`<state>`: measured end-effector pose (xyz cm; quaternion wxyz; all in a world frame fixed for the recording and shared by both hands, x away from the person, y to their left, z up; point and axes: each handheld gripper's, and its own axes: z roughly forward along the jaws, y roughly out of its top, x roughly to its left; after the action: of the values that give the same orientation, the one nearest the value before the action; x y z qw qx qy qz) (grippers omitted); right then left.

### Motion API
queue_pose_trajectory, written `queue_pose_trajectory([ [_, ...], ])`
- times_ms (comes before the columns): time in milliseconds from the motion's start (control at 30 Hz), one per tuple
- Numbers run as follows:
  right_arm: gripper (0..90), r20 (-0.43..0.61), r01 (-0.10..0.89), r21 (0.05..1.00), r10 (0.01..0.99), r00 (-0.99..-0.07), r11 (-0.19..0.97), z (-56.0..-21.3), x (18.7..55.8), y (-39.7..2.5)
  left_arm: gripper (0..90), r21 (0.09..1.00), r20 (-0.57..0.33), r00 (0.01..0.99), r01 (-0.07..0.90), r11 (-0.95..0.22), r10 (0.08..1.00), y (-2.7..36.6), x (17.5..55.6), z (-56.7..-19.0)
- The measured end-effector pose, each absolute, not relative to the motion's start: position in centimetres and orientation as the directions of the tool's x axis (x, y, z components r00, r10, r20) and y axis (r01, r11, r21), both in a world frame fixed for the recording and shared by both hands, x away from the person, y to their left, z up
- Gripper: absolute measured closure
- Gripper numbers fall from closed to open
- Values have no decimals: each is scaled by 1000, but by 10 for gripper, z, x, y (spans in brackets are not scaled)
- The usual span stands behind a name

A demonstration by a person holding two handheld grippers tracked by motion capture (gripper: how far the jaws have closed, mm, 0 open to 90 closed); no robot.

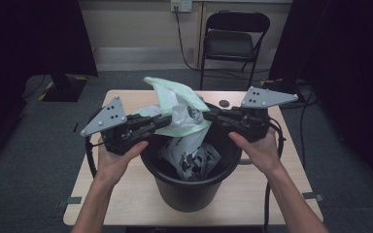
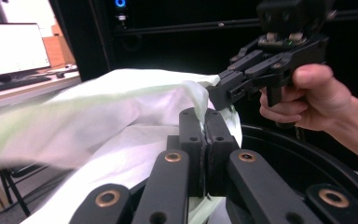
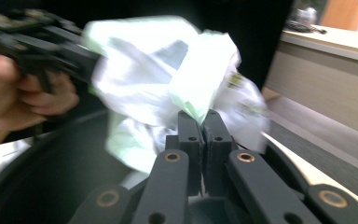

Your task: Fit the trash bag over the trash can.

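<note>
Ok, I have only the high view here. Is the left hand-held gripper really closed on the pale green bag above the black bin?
Observer: Yes. In the left gripper view, the left hand-held gripper has its jaws pressed together, with the pale green bag pinched between them.
Operator: And the right one, does it hold too?
Observer: In the right gripper view, the right hand-held gripper is shut as well, on a fold of the bag.
Operator: Are the two grips far apart on the bag?
Observer: No. The left gripper view shows the right hand-held gripper's tips on the same bunched edge, close beside the left jaws. I cannot tell whether they touch.
</note>
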<state>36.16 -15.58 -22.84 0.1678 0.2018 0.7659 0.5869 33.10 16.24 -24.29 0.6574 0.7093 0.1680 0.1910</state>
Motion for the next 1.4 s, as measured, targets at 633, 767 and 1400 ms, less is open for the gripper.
queue_pose_trajectory([
  [633, 885, 43, 187, 965, 591, -806, 186, -260, 386, -191, 466, 1000, 3, 831, 9, -19, 557, 182, 336, -244],
  [767, 875, 25, 162, 968, 567, -823, 193, -256, 379, -187, 424, 1000, 10, 861, -2, -17, 509, 175, 339, -241],
  [1400, 900, 48, 186, 973, 676, -736, 134, -248, 396, -180, 891, 1000, 18, 852, -19, -4, 523, 193, 332, -244],
])
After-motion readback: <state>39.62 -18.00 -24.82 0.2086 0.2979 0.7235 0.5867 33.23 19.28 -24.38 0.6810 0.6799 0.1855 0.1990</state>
